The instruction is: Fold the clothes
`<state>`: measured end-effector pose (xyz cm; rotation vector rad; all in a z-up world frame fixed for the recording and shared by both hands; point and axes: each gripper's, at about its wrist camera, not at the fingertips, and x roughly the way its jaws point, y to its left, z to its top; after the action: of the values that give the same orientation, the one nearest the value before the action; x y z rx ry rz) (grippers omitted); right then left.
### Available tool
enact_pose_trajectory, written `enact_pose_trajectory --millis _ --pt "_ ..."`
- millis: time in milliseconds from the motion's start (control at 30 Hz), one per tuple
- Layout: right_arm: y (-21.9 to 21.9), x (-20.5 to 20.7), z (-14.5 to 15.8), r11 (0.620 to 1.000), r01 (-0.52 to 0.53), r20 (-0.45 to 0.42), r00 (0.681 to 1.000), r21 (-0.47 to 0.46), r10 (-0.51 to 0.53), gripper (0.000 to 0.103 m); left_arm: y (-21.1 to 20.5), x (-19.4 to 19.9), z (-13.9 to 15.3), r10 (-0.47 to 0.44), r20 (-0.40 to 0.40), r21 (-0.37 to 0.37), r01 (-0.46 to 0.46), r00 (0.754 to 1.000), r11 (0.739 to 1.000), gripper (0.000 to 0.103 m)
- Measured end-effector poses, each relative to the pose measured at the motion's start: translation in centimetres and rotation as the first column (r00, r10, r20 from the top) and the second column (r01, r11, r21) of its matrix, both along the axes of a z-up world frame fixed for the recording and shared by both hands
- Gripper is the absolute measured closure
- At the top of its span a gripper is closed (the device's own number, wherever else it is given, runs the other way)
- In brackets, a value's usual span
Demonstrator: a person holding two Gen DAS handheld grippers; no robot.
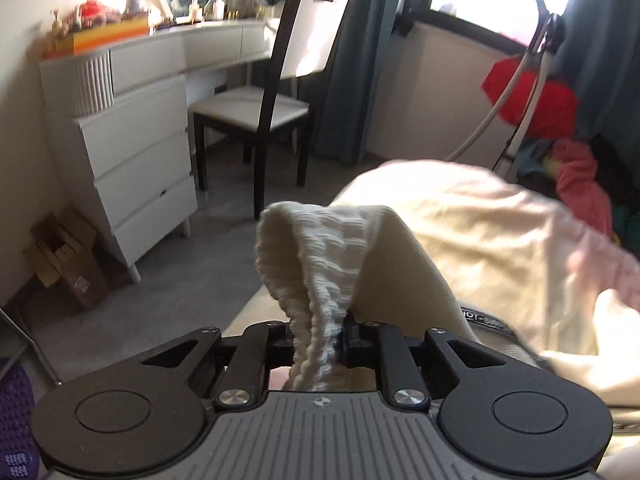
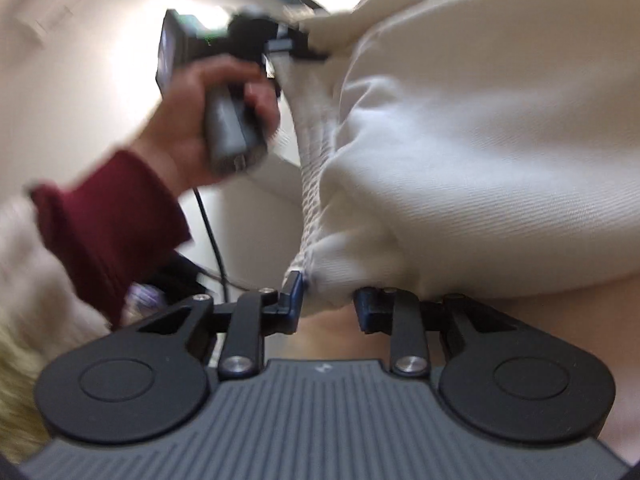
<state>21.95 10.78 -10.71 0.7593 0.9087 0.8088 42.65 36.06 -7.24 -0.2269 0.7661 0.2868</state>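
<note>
We hold one cream garment (image 1: pixel 460 240) up in the air between us. Our left gripper (image 1: pixel 316 344) is clamped on its ribbed waistband (image 1: pixel 312 248), and our right gripper (image 2: pixel 328 300) pinches a bunch of the same band. We judge that no fold is made yet; the whole folding is left. A chair (image 1: pixel 276 92) and a white dresser (image 1: pixel 132 152) stand near, with bare floor between.

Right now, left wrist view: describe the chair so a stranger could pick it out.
Find the white dresser and desk along the left wall. The chair stands at the desk's open end, before the teal curtains. It alone has a dark frame with a white seat and back.
</note>
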Motion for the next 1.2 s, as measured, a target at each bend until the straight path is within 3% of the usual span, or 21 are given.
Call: enact_pose_trajectory --millis 67,167,233,300,333,367,433,600,733,800,867,900,1000,1067,1200 --pt "0.1 0.4 -0.5 0.999 -0.032 0.029 0.999 -0.018 0.033 0.073 0.1 0.3 -1.7 -0.024 0.011 0.014 0.024 1.0 1.0 0.077" --pt "0.1 0.3 0.3 0.996 -0.072 0.089 0.993 -0.057 0.077 0.072 1.0 -0.6 -2.0 -0.019 0.029 -0.015 0.02 0.999 1.0 0.064" --pt "-0.2 0.3 1.5 0.99 -0.098 0.102 0.989 -0.101 0.108 0.071 1.4 -1.5 -1.3 0.006 0.007 -0.013 -0.006 1.0 1.0 0.043" --pt "-0.9 0.0 2.4 0.984 -0.13 0.1 0.985 -0.122 0.142 0.066 1.2 -3.1 0.1 0.023 -0.005 0.043 -0.023 1.0 0.999 0.028" --pt "-1.3 -0.2 2.8 0.981 -0.145 0.099 0.982 -0.132 0.159 0.056 1.0 -4.2 0.9 0.029 -0.002 0.066 -0.029 1.0 0.997 0.021" --pt "-2.0 -0.5 3.4 0.979 -0.154 0.1 0.981 -0.133 0.168 0.043 0.6 -5.8 1.8 0.033 0.014 0.074 -0.034 0.999 0.997 0.02" --pt "-3.9 -2.4 4.4 0.978 -0.133 0.145 0.977 -0.161 0.157 0.03 0.1 -8.6 3.4 0.041 0.039 0.058 -0.044 0.998 0.997 0.019" --pt "-10.5 -6.5 8.6 0.969 -0.033 0.269 0.958 -0.244 0.1 0.03 -2.8 -17.0 6.6 0.053 0.113 -0.052 -0.047 0.992 0.998 0.017" --pt "-16.4 -9.0 11.1 0.941 0.105 0.352 0.936 -0.322 0.016 0.03 -6.3 -24.8 6.9 0.111 0.117 -0.234 -0.082 0.987 0.969 0.015" --pt "-19.7 -10.3 11.8 0.926 0.167 0.382 0.924 -0.338 -0.026 0.03 -8.1 -28.1 6.0 0.136 0.092 -0.352 -0.096 0.986 0.931 0.015" --pt "-23.4 -11.3 12.0 0.906 0.244 0.39 0.916 -0.345 -0.098 0.03 -9.6 -30.9 4.1 0.161 0.06 -0.513 -0.108 0.985 0.851 0.014" --pt "-25.3 -11.7 12.0 0.894 0.282 0.387 0.912 -0.348 -0.137 0.03 -10.0 -32.0 2.8 0.169 0.037 -0.602 -0.113 0.985 0.79 0.013" --pt "-30.9 -12.3 11.2 0.861 0.385 0.343 0.9 -0.332 -0.27 0.03 -10.7 -33.8 -1.6 0.208 -0.113 -0.8 -0.213 0.972 0.561 0.014" --pt "-33.9 -12.0 10.2 0.84 0.451 0.297 0.881 -0.3 -0.368 0.03 -10.6 -34.3 -3.2 0.262 -0.156 -0.84 -0.267 0.952 0.473 0.014" --pt "-39.2 -11.6 8.8 0.791 0.573 0.167 0.82 -0.215 -0.548 0.03 -9.8 -34.5 -3.8 0.413 -0.147 -0.844 -0.332 0.899 0.422 0.015"
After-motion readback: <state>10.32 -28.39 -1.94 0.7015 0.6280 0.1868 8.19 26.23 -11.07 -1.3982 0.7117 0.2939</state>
